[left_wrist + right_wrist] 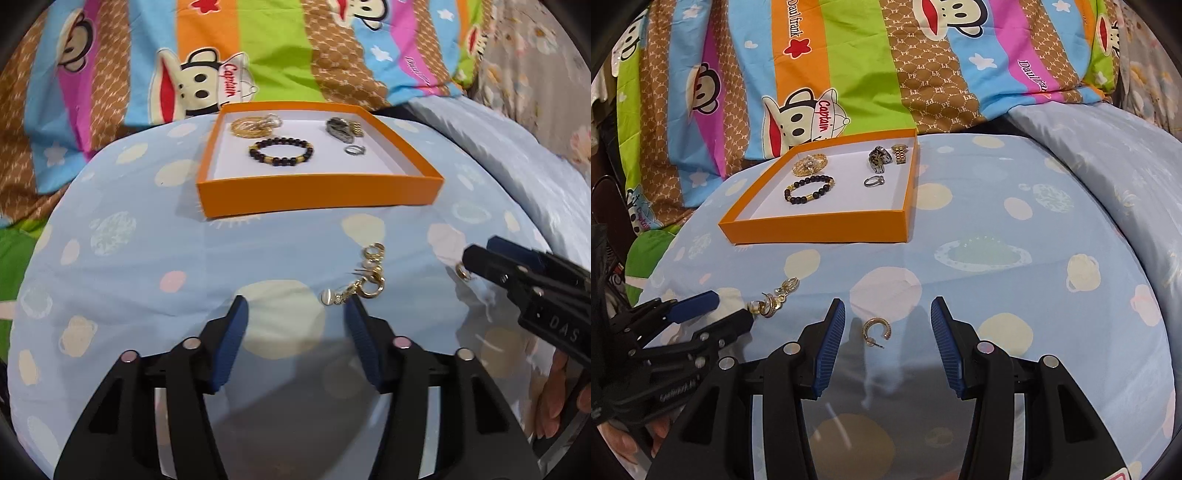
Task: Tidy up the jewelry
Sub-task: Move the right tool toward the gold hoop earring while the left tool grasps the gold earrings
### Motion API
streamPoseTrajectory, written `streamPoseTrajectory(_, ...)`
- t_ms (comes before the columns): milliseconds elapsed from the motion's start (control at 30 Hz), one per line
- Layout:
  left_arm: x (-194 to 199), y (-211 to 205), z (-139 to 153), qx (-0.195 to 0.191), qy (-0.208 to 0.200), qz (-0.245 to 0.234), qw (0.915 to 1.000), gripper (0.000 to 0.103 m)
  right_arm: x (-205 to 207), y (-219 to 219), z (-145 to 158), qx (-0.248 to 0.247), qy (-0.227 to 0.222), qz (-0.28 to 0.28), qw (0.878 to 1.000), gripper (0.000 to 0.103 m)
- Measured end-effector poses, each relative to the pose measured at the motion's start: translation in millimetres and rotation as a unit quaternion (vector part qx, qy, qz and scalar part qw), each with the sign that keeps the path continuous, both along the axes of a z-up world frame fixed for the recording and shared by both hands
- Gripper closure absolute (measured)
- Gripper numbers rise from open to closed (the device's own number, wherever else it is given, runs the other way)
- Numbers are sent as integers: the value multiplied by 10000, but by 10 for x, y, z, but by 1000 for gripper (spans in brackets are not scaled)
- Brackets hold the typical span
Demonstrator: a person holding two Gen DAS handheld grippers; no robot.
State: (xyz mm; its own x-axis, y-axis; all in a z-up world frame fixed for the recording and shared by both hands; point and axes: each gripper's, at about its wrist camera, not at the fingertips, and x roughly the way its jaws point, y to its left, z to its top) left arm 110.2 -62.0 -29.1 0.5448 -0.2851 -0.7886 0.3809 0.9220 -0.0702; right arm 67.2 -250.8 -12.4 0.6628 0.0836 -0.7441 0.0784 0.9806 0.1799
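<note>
Left gripper [295,314] jaws wide apart; right gripper [888,315] likewise, both low.

Both cameras sit low over the pale blue spotted bedsheet [147,258], each looking forward between its own fingers toward the striped cartoon blanket [258,55] at the far edge. The left wrist view faces the orange box [317,195] nearly square on. The right wrist view stands further right, seeing the same box [820,230] off to its left. Both share the box, the sheet's middle, and each catches the other gripper at its side edge.
</note>
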Motion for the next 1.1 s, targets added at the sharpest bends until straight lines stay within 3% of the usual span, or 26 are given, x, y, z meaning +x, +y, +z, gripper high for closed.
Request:
streamPoseTrajectory(233,19,165,29,-200,24,306,9993,60,2,47,12,16,-25,110,9999,55)
streamPoseTrajectory(500,-78,-87,75,-230,-104,-471,9986,60,11,180,12,-118,-41,308,9994,55)
streamPoseTrajectory(633,-30,-179,28,-112,-26,-548,9984,60,11,160,12,-66,-45,282,9996,55)
streamPoseTrajectory(700,27,-169,15,-154,39,-477,9987,67,11,166,12,-76,-40,291,9995,55)
streamPoseTrajectory(767,69,-127,5,-268,108,-433,9986,90,12,177,13,-92,-41,302,9995,55)
streamPoseTrajectory(800,80,-109,-3,-319,149,-427,9985,93,12,181,14,-95,-41,309,9995,55)
streamPoseTrajectory(967,36,-137,11,-352,96,-601,9975,94,11,220,10,-79,-36,403,9991,55)
streamPoseTrajectory(1100,65,-68,1,-314,112,-406,9986,94,24,356,3,-6,7,651,9979,55)
